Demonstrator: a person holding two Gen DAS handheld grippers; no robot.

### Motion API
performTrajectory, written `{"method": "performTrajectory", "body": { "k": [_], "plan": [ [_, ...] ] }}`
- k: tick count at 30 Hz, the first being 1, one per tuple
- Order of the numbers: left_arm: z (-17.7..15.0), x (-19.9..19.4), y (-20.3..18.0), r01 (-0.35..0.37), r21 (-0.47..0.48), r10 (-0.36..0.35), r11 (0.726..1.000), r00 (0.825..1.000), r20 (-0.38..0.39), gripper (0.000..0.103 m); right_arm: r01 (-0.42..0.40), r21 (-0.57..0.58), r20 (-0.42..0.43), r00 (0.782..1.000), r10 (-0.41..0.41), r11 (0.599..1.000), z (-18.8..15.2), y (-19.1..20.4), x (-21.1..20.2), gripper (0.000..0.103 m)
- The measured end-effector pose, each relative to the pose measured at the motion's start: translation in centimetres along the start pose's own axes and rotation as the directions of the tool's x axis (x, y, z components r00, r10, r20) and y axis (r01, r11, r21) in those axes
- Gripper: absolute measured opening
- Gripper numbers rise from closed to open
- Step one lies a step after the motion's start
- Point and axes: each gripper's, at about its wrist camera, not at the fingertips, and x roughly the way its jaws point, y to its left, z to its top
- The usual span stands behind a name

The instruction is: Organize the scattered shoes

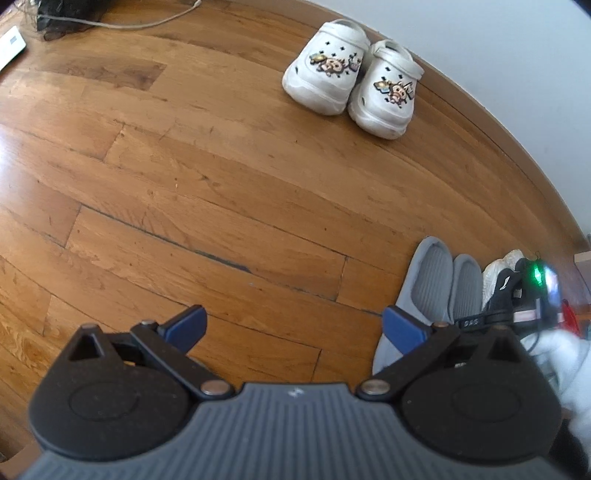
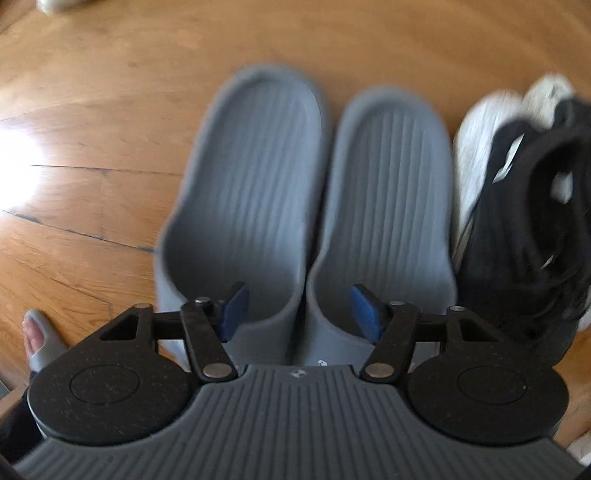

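Observation:
A pair of white clogs (image 1: 351,79) with charms stands by the wall at the far right of the left wrist view. A pair of grey slippers (image 1: 436,291) lies side by side at the right, next to black and white sneakers (image 1: 498,291). My left gripper (image 1: 293,328) is open and empty above bare floor. In the right wrist view my right gripper (image 2: 299,310) is open, its fingers straddling the inner walls of the two grey slippers (image 2: 314,206) at their strap end. The sneakers (image 2: 524,206) lie just right of them.
Wooden floor (image 1: 184,184) all around, with a white wall (image 1: 498,55) along the far right. A dark bundle with a cable (image 1: 66,18) lies at the far left. A person's foot in a grey sandal (image 2: 37,339) is at the left edge.

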Motion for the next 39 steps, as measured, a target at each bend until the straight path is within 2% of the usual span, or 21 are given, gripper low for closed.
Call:
{"method": "performTrajectory", "body": {
  "k": [2,5,8,19,25,29,32,36,39],
  "plan": [
    [0.1,0.3,0.2,-0.002,-0.007,0.002,1.0,1.0,-0.011,0.103,0.016,-0.014,-0.025,1.0,-0.016,1.0,-0.2,0.5,1.0,0.015],
    [0.2,0.6,0.2,-0.004,-0.014,0.004,1.0,1.0,-0.019,0.103,0.065,-0.076,0.011,0.998,-0.064,0.995,-0.6,2.1,0.4,0.013],
    [0.2,0.7,0.0,-0.003,-0.01,0.003,1.0,1.0,-0.024,0.103,0.077,-0.093,0.062,0.996,-0.072,0.993,-0.3,3.1,-1.2,0.013],
    [0.5,1.4,-0.7,-0.018,-0.007,0.017,1.0,0.999,-0.048,0.103,0.03,-0.044,0.207,0.978,-0.02,0.999,5.6,2.5,-6.9,0.012],
    [0.6,2.1,-0.9,-0.031,-0.007,0.03,0.999,0.997,-0.07,0.103,0.048,0.015,0.259,0.965,-0.05,0.999,9.7,0.4,-8.3,0.012],
    [0.8,2.4,-0.9,-0.038,-0.002,0.037,0.999,0.996,-0.078,0.103,0.061,0.043,0.269,0.96,-0.07,0.997,10.7,-0.6,-8.3,0.012],
    [0.9,2.0,-1.4,-0.047,0.028,0.048,0.999,0.998,-0.038,0.103,0.053,0.068,0.269,0.961,-0.069,0.996,12.0,-1.4,-8.7,0.012],
    [0.6,0.7,-3.0,-0.036,0.124,0.029,0.992,0.998,0.056,0.103,0.039,0.091,0.263,0.963,-0.062,0.995,12.8,-0.2,-8.5,0.012],
    [0.2,0.3,-3.9,-0.03,0.172,0.017,0.985,0.997,0.079,0.103,0.025,0.113,0.259,0.964,-0.053,0.993,14.2,-0.3,-8.6,0.012]
  ]
}}
